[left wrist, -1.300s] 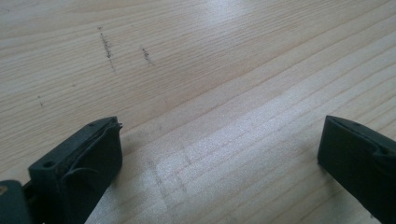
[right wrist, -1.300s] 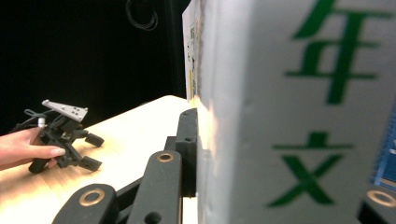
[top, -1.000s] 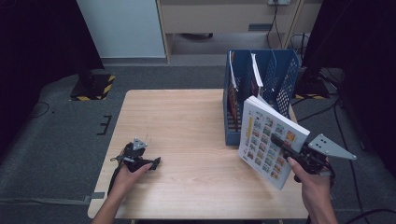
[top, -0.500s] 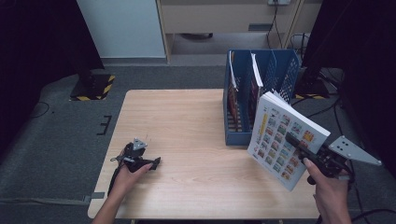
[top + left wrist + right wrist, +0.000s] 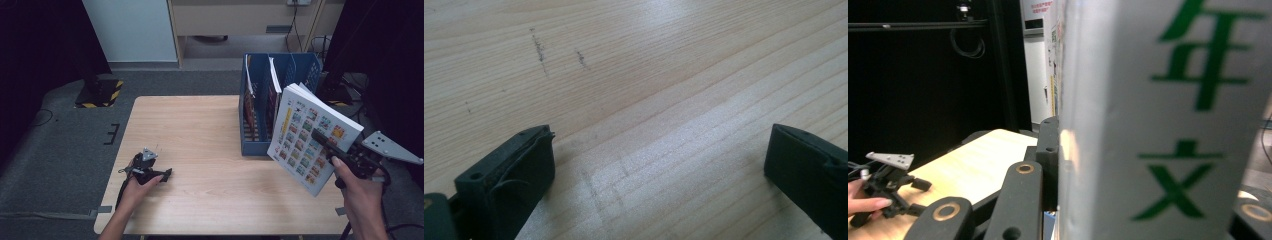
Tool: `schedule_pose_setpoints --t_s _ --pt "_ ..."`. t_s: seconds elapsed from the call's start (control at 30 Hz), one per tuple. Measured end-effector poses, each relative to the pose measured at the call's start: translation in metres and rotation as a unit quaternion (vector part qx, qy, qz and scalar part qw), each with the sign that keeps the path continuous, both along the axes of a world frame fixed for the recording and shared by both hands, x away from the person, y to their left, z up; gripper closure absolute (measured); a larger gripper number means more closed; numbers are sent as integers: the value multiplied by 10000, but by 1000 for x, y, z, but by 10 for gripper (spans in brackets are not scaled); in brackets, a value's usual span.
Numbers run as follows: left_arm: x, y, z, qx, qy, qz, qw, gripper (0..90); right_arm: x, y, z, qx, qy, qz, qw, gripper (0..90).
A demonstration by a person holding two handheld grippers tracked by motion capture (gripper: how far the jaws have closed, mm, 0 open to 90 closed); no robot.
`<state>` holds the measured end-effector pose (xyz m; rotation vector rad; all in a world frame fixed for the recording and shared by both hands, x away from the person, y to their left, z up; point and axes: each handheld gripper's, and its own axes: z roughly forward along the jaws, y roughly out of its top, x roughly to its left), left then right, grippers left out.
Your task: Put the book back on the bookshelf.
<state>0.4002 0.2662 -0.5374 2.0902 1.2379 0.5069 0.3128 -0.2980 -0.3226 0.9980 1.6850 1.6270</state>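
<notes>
The right gripper is clamping a thick book with a grid of coloured pictures on its cover, holding it tilted in the air at the table's right edge, just near the blue file rack. It looks angled that way so its spine can slide into an open slot beside the books already standing there. The left gripper is resting on the wooden table at the near left, jaws spread and gripping nothing, probably just keeping clear.
</notes>
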Motion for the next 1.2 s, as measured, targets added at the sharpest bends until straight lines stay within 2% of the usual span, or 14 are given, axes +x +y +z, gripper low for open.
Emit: schedule_pose_setpoints --t_s 0.2,0.4,0.53,0.63,0.87,0.93,1.03,1.17,1.2 --pt "0 0 0 0 0 -1 10000 0 7 -2 8 -21 -5 -173 9998 739" --pt "0 0 0 1 1 -1 10000 0 18 -1 17 -150 -24 -505 9986 739" --pt "0 0 0 1 1 -1 10000 0 27 2 21 -331 -54 -748 9966 739" --pt "0 0 0 -1 1 1 10000 0 36 4 22 -356 -73 -879 9955 739" --pt "0 -1 0 -7 1 37 10000 0 57 3 25 -275 -32 -1175 9927 740" --pt "0 -1 0 -7 1 37 10000 0 59 2 25 -296 -22 -1209 9922 740" --pt "0 -1 0 -8 1 37 10000 0 64 -1 25 -362 16 -1336 9904 739" --pt "0 -1 0 -7 1 37 10000 0 74 -10 23 -290 71 -1585 9869 740" --pt "0 -1 0 -7 1 37 10000 0 74 -10 23 -290 71 -1585 9869 740"
